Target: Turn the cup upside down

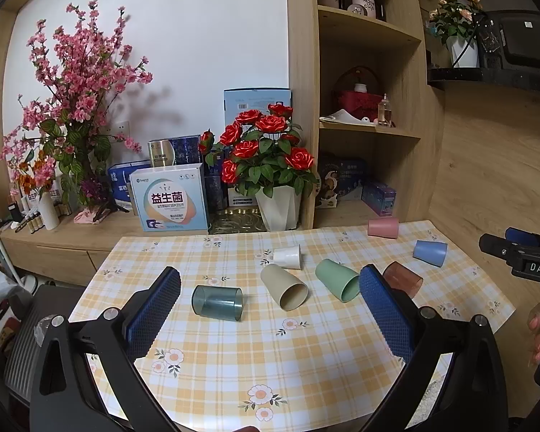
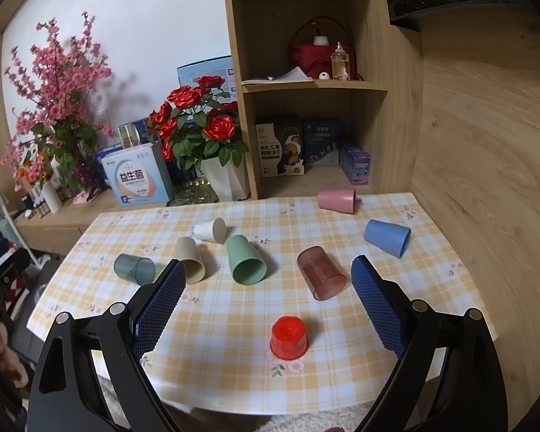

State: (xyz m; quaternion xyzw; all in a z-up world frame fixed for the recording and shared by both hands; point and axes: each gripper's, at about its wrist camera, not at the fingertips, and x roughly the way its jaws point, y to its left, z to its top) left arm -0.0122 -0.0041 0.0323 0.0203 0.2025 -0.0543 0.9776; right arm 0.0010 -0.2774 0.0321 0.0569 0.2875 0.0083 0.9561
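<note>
Though inverted, red cup (image 2: 288, 337) axis vertical

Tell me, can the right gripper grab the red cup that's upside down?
Probably yes. The small red faceted plastic cup stands alone on the checked tablecloth, right between the open right gripper fingers, with nothing blocking the way.

Near table edge (image 2: 234, 378) open; red cup (image 2: 288, 338) (upside down) alone.

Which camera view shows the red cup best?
The right wrist view: the red cup stands upside down on the table, unobstructed, between the open fingers of the right tool. The left wrist view does not show it at all.
</note>
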